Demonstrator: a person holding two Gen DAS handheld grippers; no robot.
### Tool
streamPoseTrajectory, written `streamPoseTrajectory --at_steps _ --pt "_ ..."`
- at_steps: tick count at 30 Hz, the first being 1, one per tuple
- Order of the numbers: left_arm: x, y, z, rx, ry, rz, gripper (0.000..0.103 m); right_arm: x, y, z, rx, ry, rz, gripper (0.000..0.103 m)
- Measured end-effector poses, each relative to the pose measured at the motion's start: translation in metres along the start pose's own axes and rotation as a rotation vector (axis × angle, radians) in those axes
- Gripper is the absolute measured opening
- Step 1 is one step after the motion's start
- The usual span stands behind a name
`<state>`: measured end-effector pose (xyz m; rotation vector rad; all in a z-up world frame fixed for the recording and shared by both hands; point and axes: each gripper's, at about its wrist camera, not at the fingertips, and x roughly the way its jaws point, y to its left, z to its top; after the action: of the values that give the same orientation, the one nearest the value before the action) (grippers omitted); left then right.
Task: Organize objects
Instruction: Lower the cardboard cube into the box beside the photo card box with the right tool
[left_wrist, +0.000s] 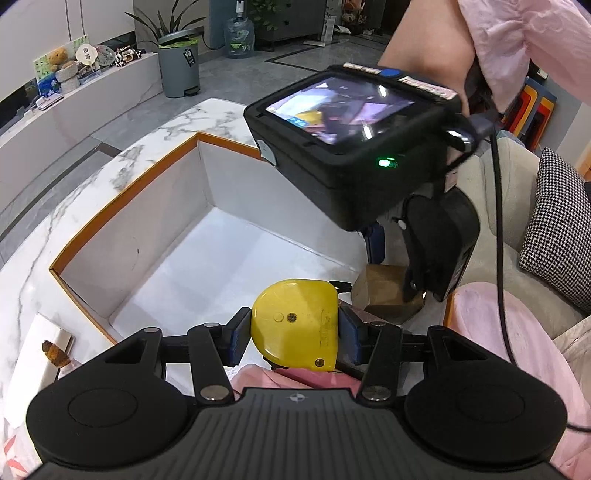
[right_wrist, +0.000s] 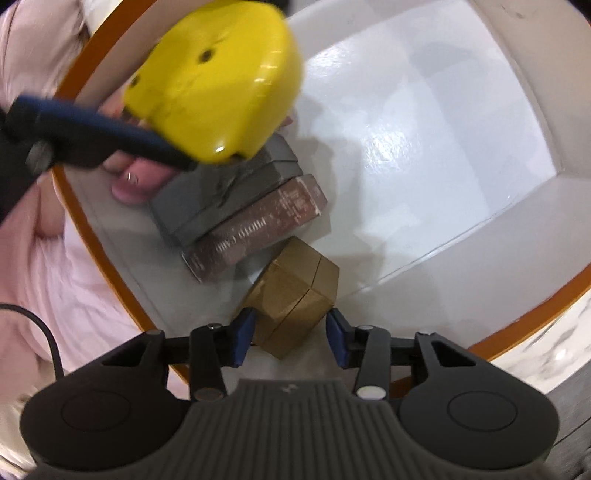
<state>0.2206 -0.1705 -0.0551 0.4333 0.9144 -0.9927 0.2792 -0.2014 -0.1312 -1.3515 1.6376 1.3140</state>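
Left gripper (left_wrist: 293, 334): clamped on yellow tape measure (left_wrist: 295, 323), held above white box (left_wrist: 155, 206). Right gripper (right_wrist: 290, 338): pads astride gold box (right_wrist: 295, 295) on white box's floor, contact unclear. Step: packing. Next: judged lowering tape measure into free floor space.

A home living room, a teddy bear (left_wrist: 57, 57) on a low shelf (left_wrist: 92, 99), a leafy plant (left_wrist: 166, 22), a grey bin (left_wrist: 180, 70), a sofa (left_wrist: 517, 206) with a checked cushion (left_wrist: 557, 229)
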Motion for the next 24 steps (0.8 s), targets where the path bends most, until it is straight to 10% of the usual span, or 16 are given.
streamPoseTrajectory --at_steps 24 --pt "0.003 -0.002 -0.003 -0.003 -0.006 -0.022 0.058 -0.004 -0.029 -0.031 0.657 -0.180 0.133 0.033"
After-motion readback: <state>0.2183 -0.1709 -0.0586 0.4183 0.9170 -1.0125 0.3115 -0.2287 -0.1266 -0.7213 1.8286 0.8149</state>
